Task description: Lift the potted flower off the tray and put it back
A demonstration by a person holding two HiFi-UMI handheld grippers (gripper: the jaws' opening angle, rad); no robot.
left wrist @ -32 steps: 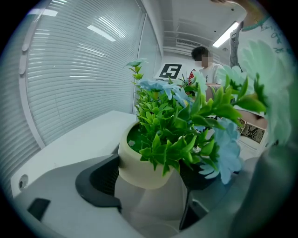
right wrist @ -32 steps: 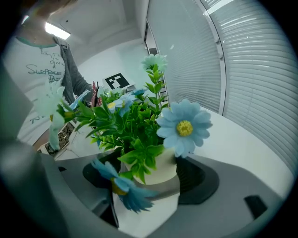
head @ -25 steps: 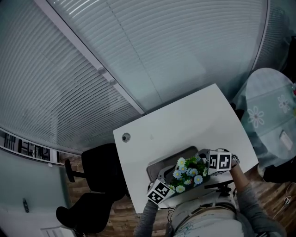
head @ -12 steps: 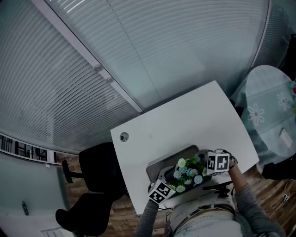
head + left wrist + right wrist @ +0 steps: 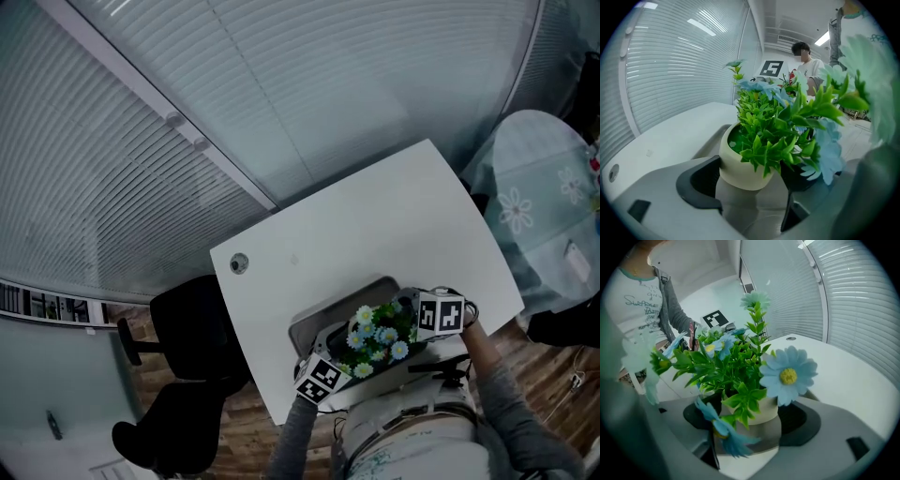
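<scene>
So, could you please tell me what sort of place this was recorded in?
Most likely an office or meeting room: a plain white desk stands beside a wall of tall slatted blinds, with black office chairs next to it.

Beyond the tray (image 5: 317,315) we find the surface (image 5: 375,216) bare but for a round grommet (image 5: 239,263) near its left corner. The potted flower (image 5: 378,336) fills the jaws of the left hand-held gripper (image 5: 754,172) and right hand-held gripper (image 5: 750,420).
</scene>
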